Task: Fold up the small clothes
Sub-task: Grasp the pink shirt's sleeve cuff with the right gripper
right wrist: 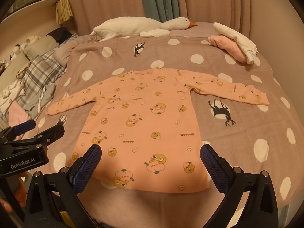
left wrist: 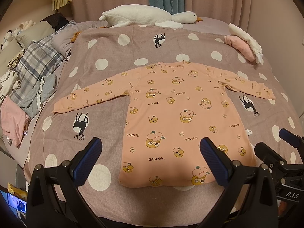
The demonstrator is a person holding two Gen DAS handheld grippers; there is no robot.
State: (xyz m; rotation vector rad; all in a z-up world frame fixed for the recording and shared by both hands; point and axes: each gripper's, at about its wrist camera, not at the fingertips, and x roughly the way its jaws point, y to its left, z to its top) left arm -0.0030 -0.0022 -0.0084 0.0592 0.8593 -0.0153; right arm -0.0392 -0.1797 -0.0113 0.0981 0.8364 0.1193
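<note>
Grippers side by side at the near edge of the bed, both held low and pointed forward. Left gripper [left wrist: 151, 153] spread wide, blue pads far apart, nothing between them. Right gripper [right wrist: 151, 160] just the same, wide and holding nothing. Left one over the near left part of the shirt hem, right one over the near right part. Neither touching the cloth, as far as can be told.

Pink shirt [left wrist: 171, 114] lying flat on the spotted bedspread [left wrist: 114, 60], face up, both long sleeves spread out to the sides. Covered in little yellow and pink cartoon faces and the word GAGAGA. Neck far away, hem close to the grippers. Small white tag peeking out at the shirt's right edge.

Beyond the shirt, a white goose toy [left wrist: 148, 17] lying along the far side of the bed. At the far right corner, a folded pink cloth [left wrist: 240, 46] with a white cloth [left wrist: 247, 39] on top of it. On the left, a messy heap of clothes [left wrist: 32, 72], with a checked one and a pink one in it. Pink curtains [left wrist: 218, 0] behind the bed.
</note>
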